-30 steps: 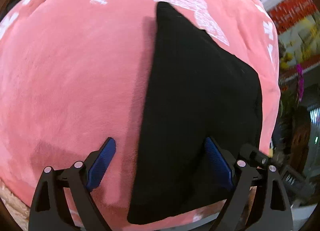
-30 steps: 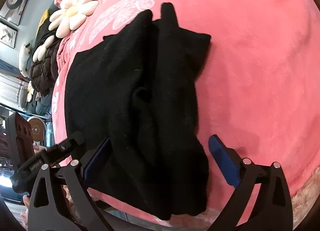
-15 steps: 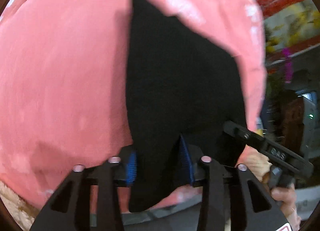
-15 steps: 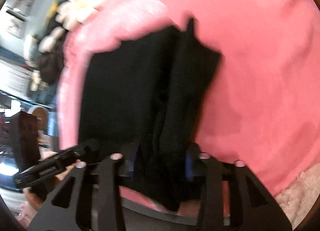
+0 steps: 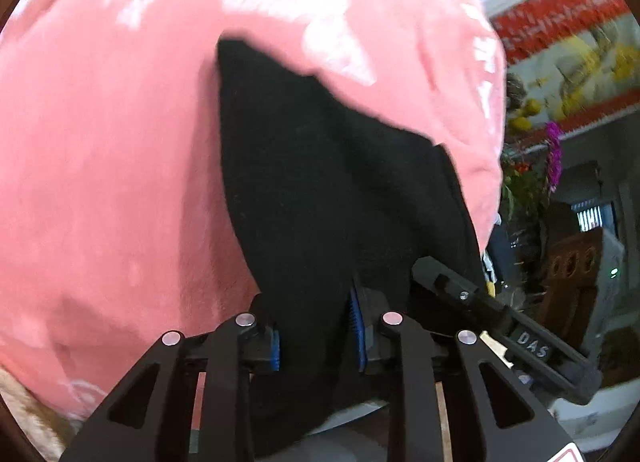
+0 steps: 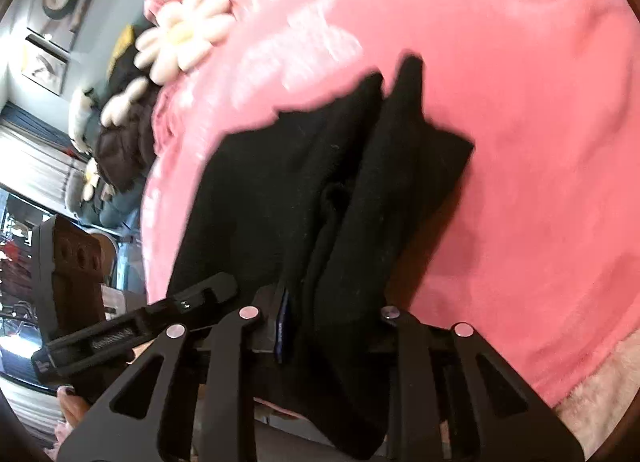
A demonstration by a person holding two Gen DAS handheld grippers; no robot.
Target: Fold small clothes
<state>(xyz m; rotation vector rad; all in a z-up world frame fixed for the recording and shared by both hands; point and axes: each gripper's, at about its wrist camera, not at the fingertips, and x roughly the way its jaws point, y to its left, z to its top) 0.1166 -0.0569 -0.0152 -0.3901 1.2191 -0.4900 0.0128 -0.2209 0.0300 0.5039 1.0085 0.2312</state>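
Note:
A small black garment (image 5: 320,182) lies on a pink plush blanket (image 5: 100,162). My left gripper (image 5: 316,332) is shut on the garment's near edge, cloth bunched between its blue pads. In the right wrist view the same black garment (image 6: 320,190) shows folds and a ridge down its middle. My right gripper (image 6: 328,326) is shut on its near edge, lifting it off the blanket (image 6: 540,142). The other gripper shows in each view, at the right (image 5: 500,322) and at the left (image 6: 132,330).
A daisy-shaped cushion (image 6: 184,34) and dark clothes (image 6: 124,146) lie at the blanket's far left edge. Red and yellow decorations (image 5: 568,54), flowers (image 5: 554,154) and furniture stand beyond the blanket's right side. A fluffy pale rug (image 6: 596,394) is at lower right.
Both grippers went from open around the garment's near edge to shut on it. The near edge has since risen and the cloth has shifted in both views.

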